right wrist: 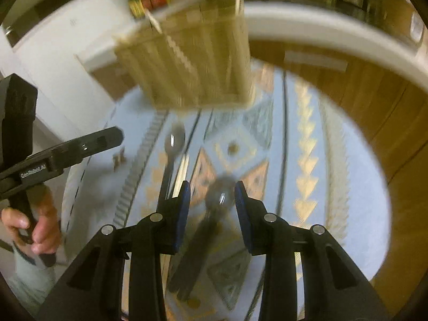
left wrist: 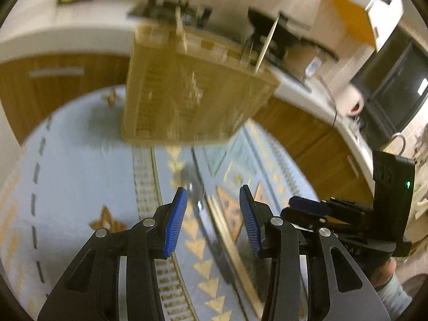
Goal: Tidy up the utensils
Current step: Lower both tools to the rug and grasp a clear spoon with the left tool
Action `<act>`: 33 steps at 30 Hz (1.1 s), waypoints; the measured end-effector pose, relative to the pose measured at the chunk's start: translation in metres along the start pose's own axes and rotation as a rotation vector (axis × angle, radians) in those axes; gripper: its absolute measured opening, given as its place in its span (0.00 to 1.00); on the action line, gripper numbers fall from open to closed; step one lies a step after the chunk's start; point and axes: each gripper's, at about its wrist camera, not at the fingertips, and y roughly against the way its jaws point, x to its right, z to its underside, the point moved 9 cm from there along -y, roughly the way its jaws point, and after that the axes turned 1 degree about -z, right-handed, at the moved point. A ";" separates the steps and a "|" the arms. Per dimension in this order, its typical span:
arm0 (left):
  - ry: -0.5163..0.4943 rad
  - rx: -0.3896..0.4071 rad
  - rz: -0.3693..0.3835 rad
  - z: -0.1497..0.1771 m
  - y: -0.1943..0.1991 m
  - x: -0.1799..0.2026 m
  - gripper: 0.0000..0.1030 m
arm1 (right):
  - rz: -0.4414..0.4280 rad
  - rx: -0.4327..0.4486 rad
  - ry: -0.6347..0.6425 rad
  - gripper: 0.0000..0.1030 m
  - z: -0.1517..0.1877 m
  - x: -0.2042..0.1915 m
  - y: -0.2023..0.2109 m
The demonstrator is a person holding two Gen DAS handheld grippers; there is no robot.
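Note:
A woven bamboo utensil holder stands on a round table with a patterned blue cloth; thin sticks rise from its top. It also shows in the right wrist view. My left gripper is open above a blurred metal spoon on the cloth. My right gripper is open over a black-handled spoon. A second black-handled spoon lies to its left. The right gripper shows in the left wrist view, the left gripper in the right wrist view.
Wooden kitchen cabinets with a white counter curve behind the table. A white kettle and a dark oven are at the right. Both views are motion-blurred.

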 end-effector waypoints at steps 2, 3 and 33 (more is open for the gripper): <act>-0.018 -0.054 -0.019 0.009 -0.015 -0.003 0.36 | -0.026 -0.078 -0.037 0.30 0.010 0.002 -0.014; -0.027 -0.071 -0.025 0.012 -0.021 -0.003 0.36 | -0.032 -0.102 -0.048 0.30 0.014 0.003 -0.018; -0.289 -0.101 -0.291 0.020 -0.066 -0.006 0.09 | 0.093 -0.196 0.121 0.13 0.036 -0.017 -0.051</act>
